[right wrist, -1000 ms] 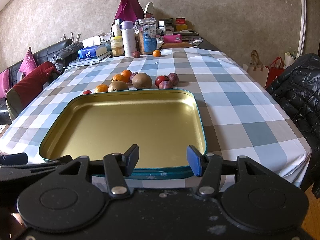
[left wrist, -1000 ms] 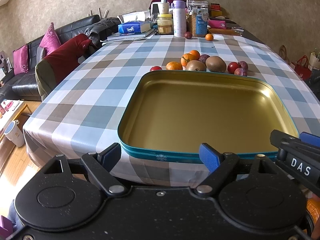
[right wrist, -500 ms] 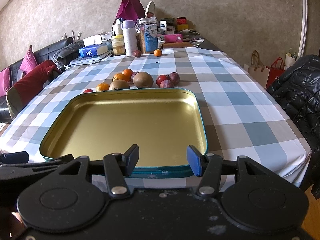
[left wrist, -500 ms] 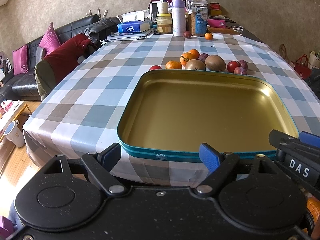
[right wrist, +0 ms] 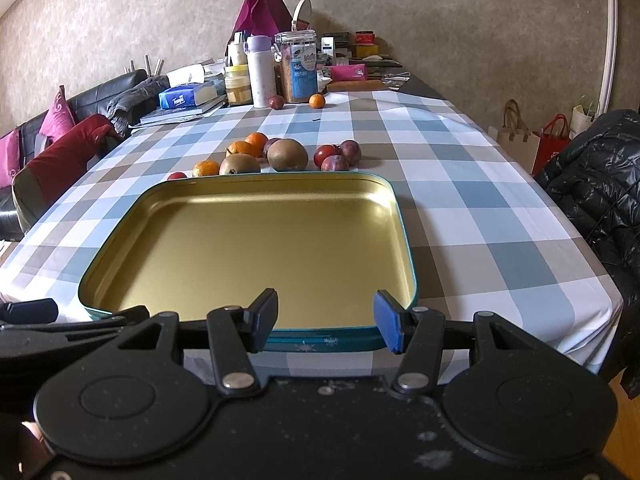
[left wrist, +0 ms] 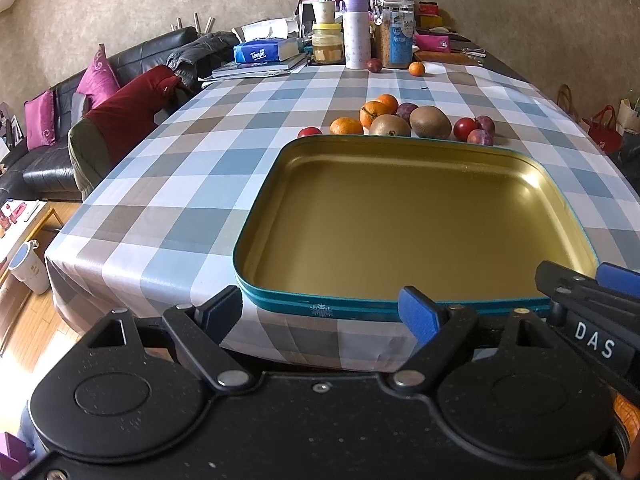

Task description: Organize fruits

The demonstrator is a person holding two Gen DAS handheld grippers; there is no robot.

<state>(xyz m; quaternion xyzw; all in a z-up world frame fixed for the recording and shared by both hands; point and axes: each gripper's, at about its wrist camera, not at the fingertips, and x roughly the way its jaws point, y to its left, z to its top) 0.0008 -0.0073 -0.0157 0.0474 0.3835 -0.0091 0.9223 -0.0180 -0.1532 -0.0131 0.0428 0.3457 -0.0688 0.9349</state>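
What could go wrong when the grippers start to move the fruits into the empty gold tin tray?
1. The round brown kiwis and oranges lie close together beyond the gold tin tray with a teal rim; grasping one may push its neighbours, and they could roll.
2. The tray's near edge sits close to the checked tablecloth's front edge; a knock might push it off.

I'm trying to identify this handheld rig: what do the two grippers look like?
Both look alike: a speckled matte black body with two round discs, black linkage arms on silver rivets, and blue pads on the fingers. That holds for the left gripper and the right gripper. The right one's side carries white "DAS" lettering.
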